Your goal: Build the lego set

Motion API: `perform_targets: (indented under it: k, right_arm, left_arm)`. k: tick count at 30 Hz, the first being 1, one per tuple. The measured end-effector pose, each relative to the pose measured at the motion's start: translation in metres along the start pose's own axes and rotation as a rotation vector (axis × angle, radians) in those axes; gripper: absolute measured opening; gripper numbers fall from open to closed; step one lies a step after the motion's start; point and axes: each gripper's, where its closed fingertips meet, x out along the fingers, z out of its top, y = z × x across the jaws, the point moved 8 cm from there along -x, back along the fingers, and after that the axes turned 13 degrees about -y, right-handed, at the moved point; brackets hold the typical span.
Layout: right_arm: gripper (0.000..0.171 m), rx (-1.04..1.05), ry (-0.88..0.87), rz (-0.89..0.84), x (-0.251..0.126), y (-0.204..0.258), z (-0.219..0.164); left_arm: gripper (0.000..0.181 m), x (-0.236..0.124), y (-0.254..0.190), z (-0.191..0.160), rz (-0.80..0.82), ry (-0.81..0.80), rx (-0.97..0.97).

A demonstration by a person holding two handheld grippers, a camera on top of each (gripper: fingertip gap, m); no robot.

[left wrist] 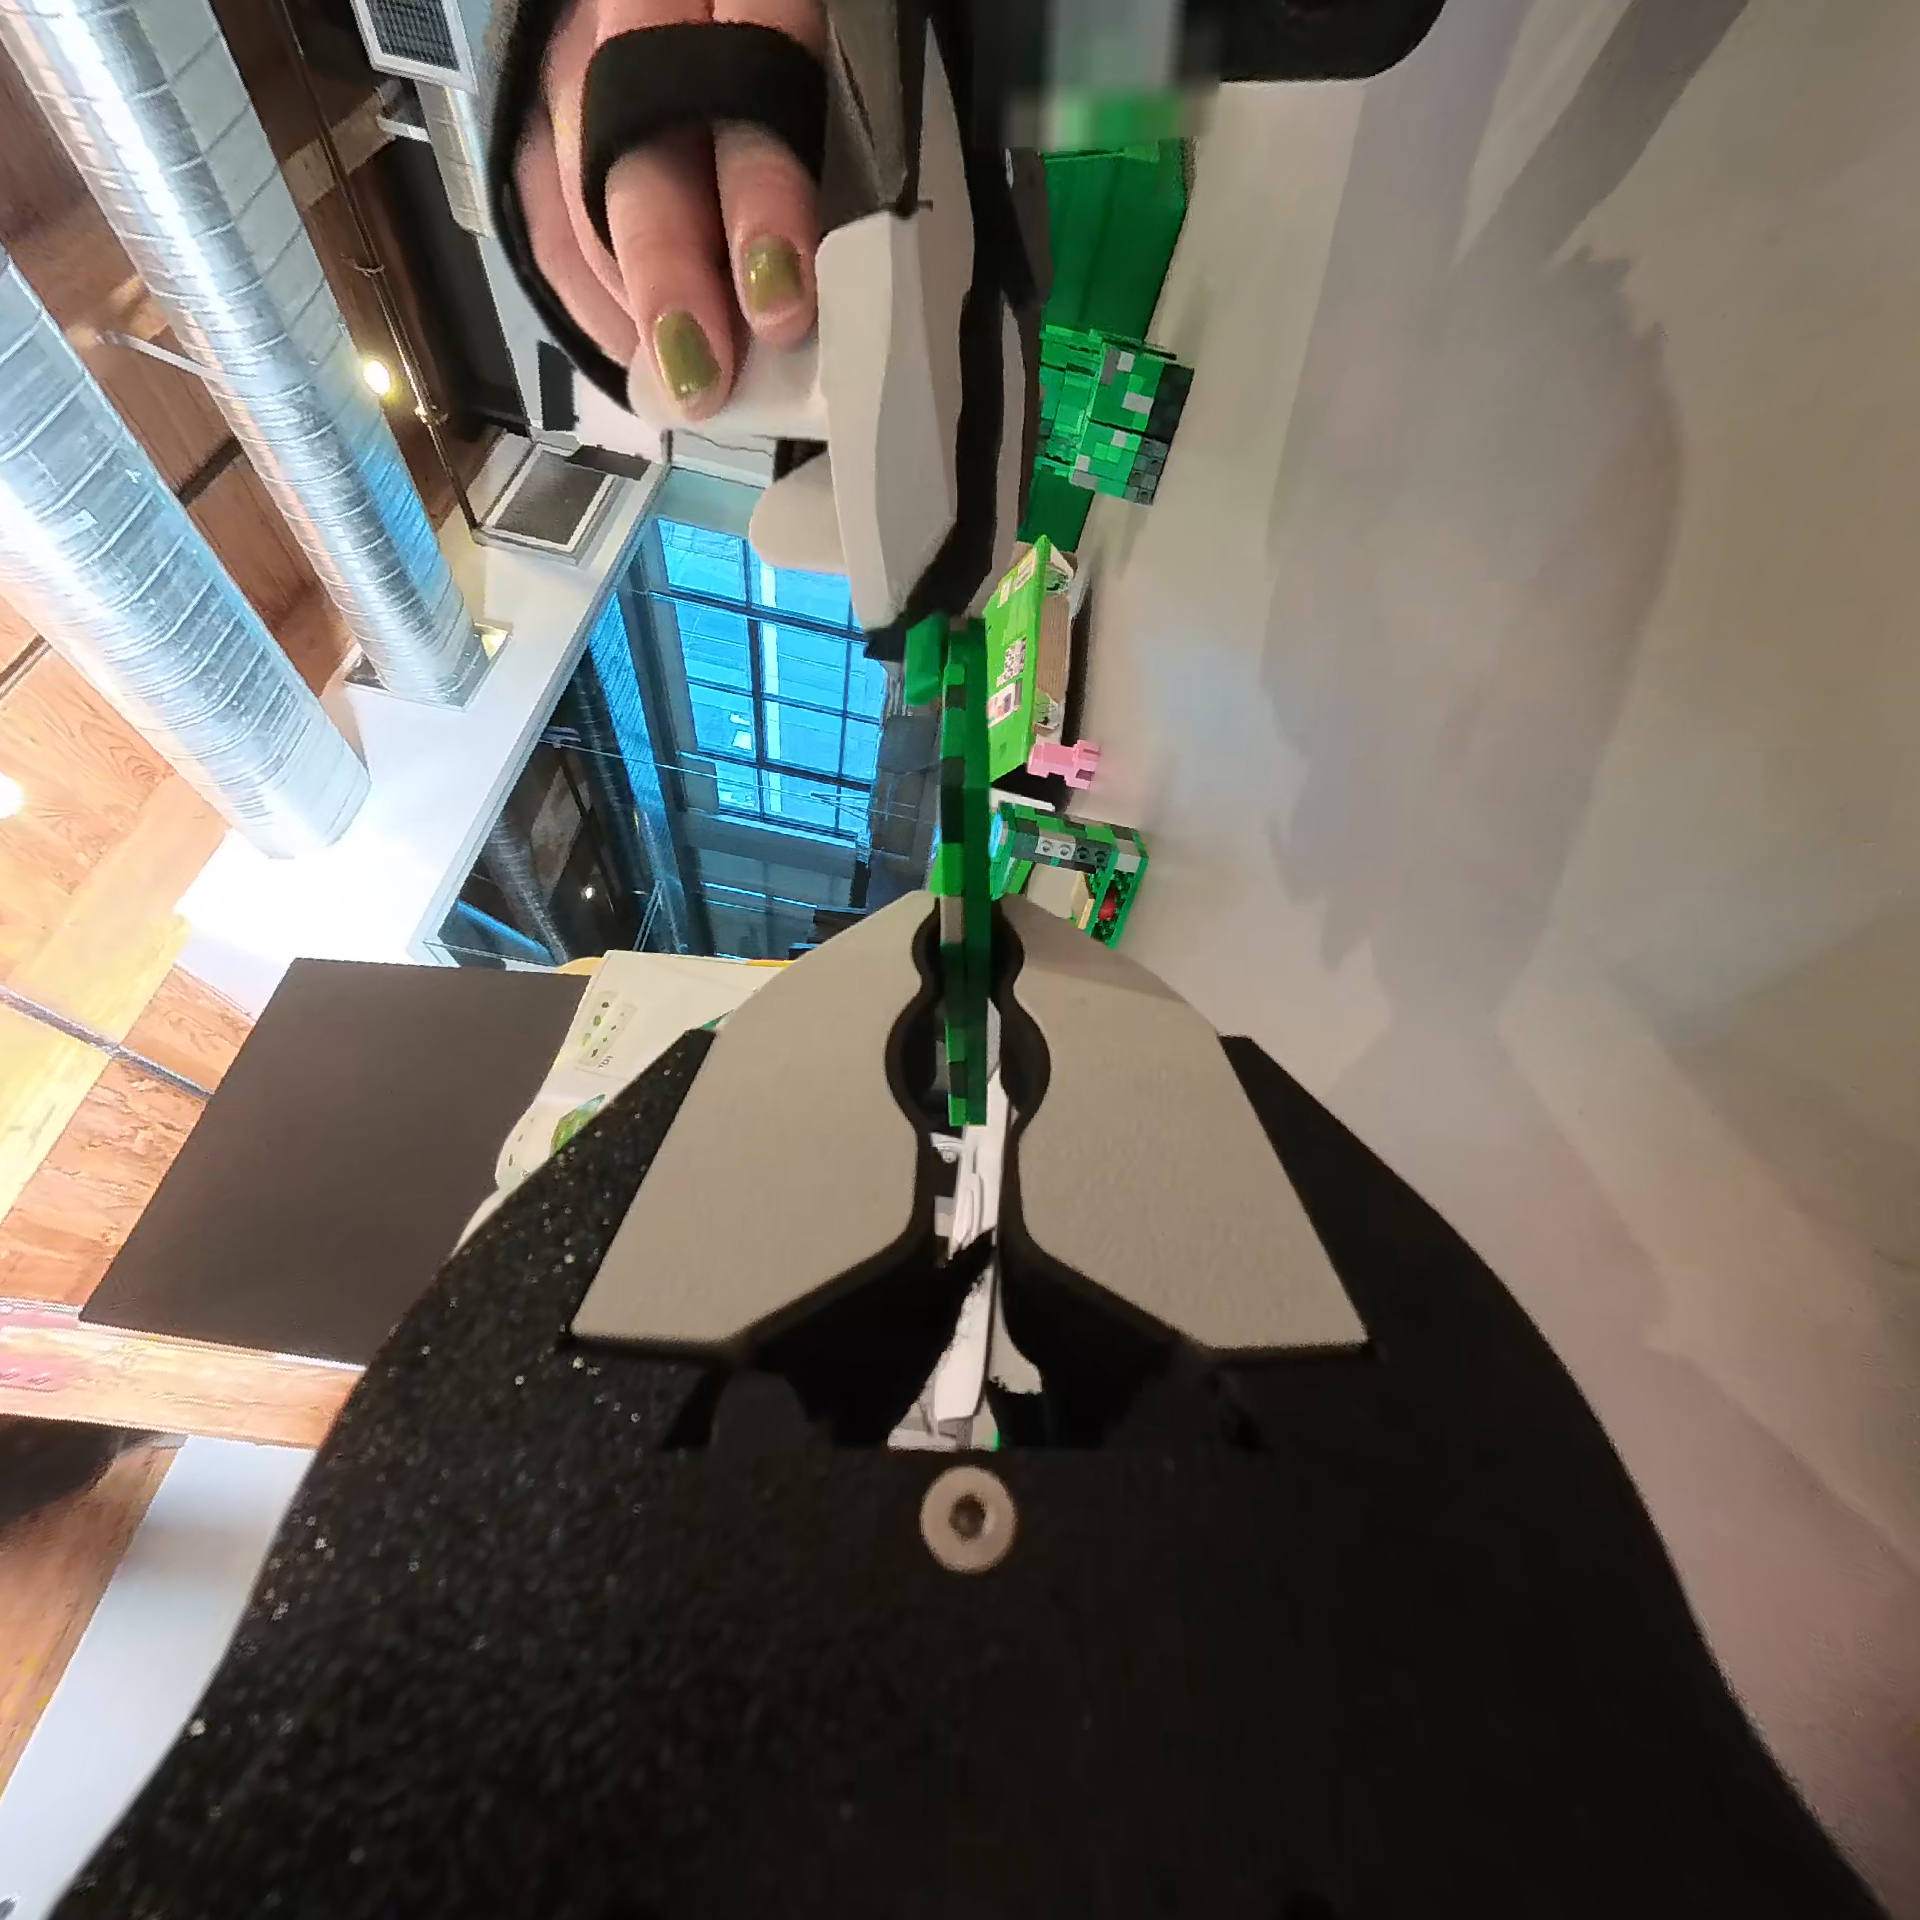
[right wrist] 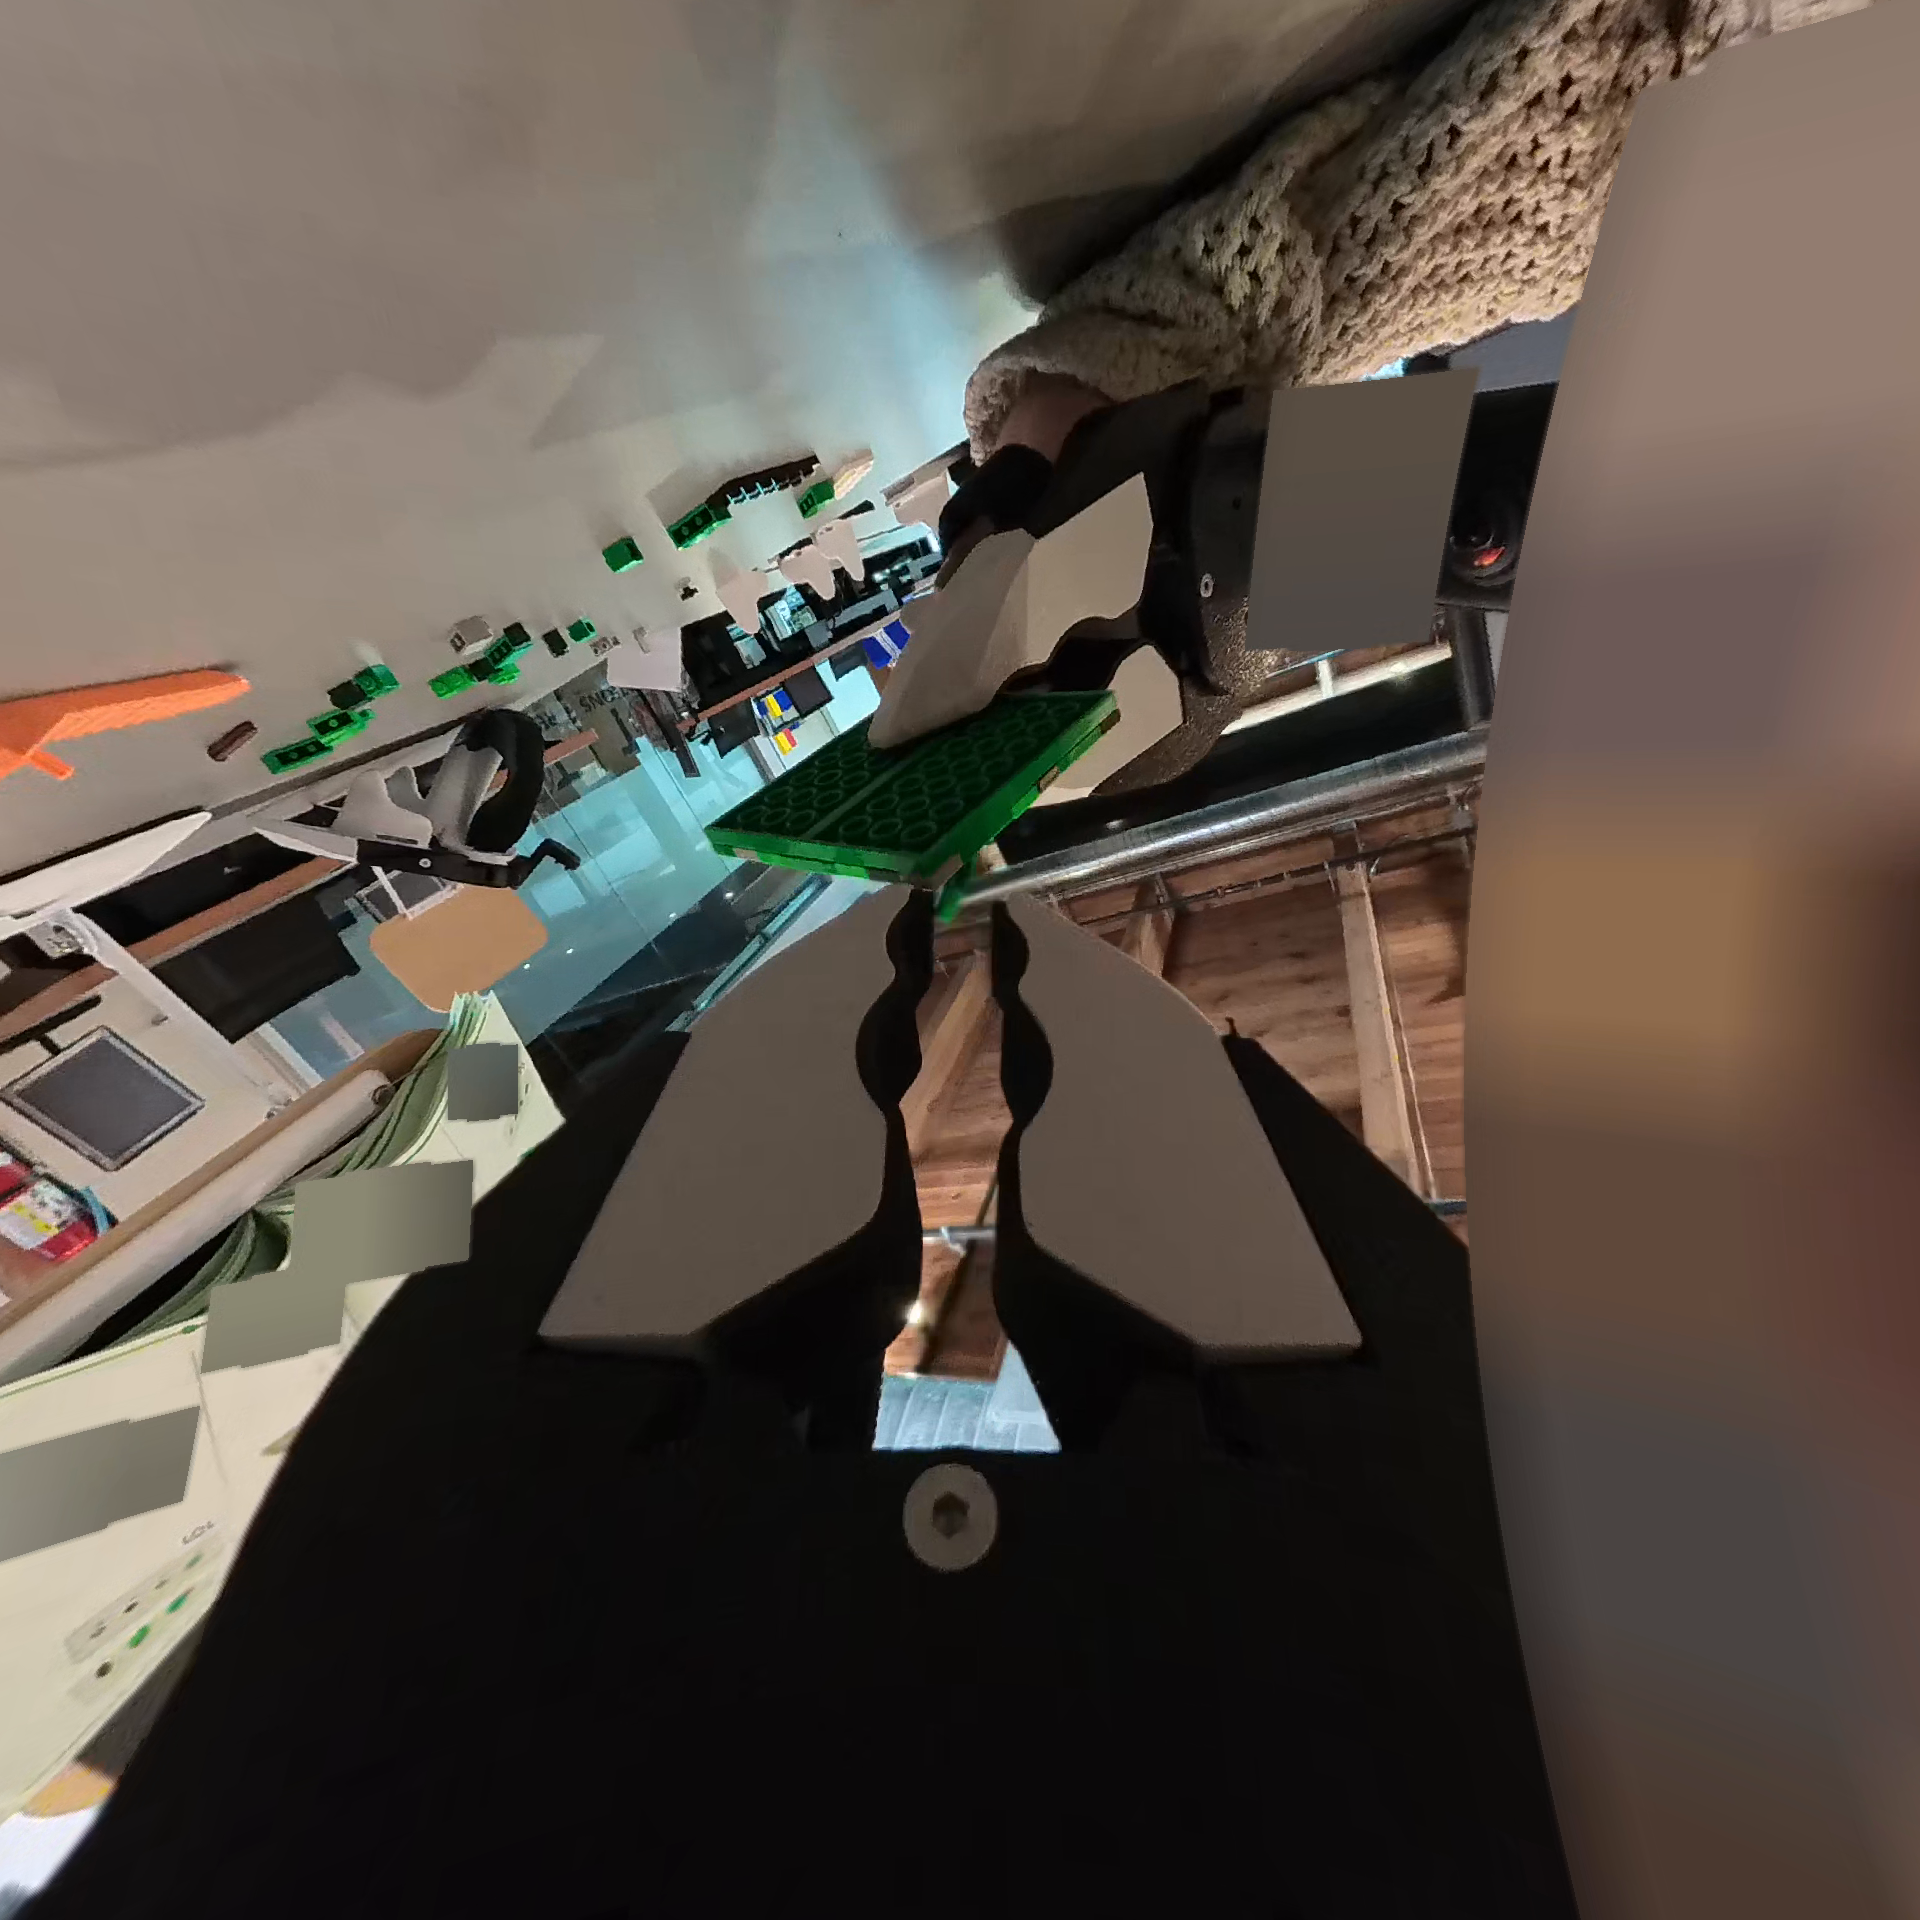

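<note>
We grip a flat green plate [left wrist: 964, 935] edge-on in the left claw [left wrist: 966, 935], its grey fingers [left wrist: 821, 1122] clamped on the plate's near end. The right claw [left wrist: 914, 613] pinches the far end; a hand [left wrist: 665, 229] with a black strap wraps its handle.

From the right wrist view the plate [right wrist: 914, 790] shows its underside: ringed tube sockets, glossy plastic, thin with square corners. The right claw [right wrist: 951, 904] is closed on the plate's near corner. The left claw [right wrist: 997, 707] bites the opposite edge, a knitted beige sleeve [right wrist: 1299, 239] behind it.

The plate is lifted well off the white table [left wrist: 1455, 727], open room all around it. On the table are a blocky green build [left wrist: 1122, 416], a green box [left wrist: 1018, 665] with print too small to read, a pink piece [left wrist: 1070, 764] and a small green build [left wrist: 1081, 862]. Loose green bricks [right wrist: 353, 707] lie scattered, an orange tool [right wrist: 114, 712] near them.
</note>
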Motion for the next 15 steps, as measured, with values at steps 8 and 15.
perform_targets:
  k: [8,15]
  right_arm:
    - [0.014,0.053,0.019,0.043,-0.008,0.002,-0.011]
    - [0.002,1.590,0.165,0.136,-0.006,-0.002,-0.045]
  left_arm:
    - [0.005,0.001,0.000,-0.001,0.006,0.016,0.014]
    - [0.005,0.003,-0.001,-0.003,0.015,0.069,0.098]
